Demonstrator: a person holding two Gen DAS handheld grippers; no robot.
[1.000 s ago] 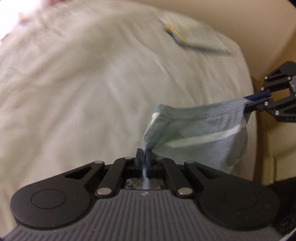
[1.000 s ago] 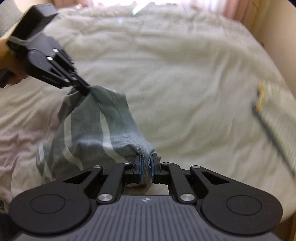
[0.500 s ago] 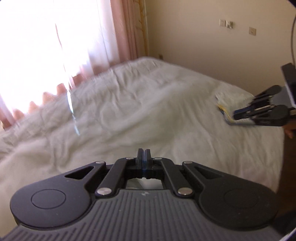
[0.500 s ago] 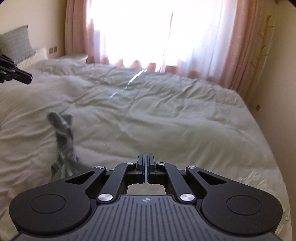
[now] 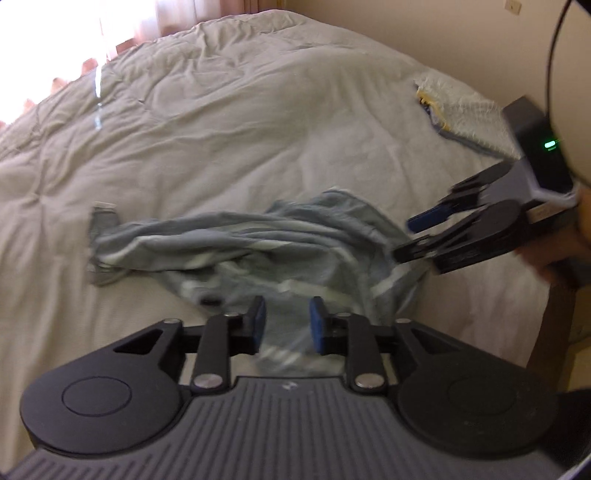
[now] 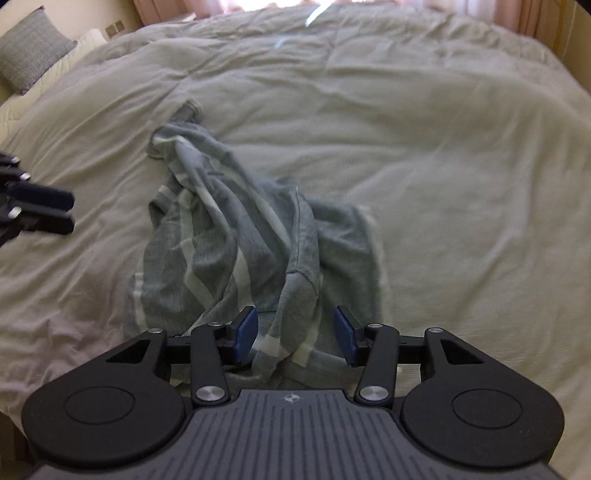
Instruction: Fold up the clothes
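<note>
1. Shirt (image 6: pixel 236 236), grey with pale stripes, lies crumpled on the bed (image 6: pixel 443 147); one twisted end trails toward the far side, the bulk sits near both tools.
2. Left gripper (image 5: pixel 284 325): jaws have just been opening, now spread part way. Blurred cloth lies below the gap; the pads do not press on it.
3. Right gripper (image 6: pixel 295 332): jaws have just been opening, now spread wider. A fold of shirt runs between them, pads clear of it.
4. In the left wrist view the right gripper enters from the right, over the shirt's right edge, blue pads visible; a hand (image 5: pixel 569 243) holds it, cut off at the frame edge.
5. A folded white cloth (image 5: pixel 465 114) with a yellow edge lies on the far right of the bed, well apart from the shirt.
6. Grey pillow (image 6: pixel 29 48) at the far left corner.
7. Curtains (image 5: pixel 140 22) beyond the bed are washed out by glare.
8. Shirt's near hem is hidden under both tool bodies; motion blur smears its right side.
</note>
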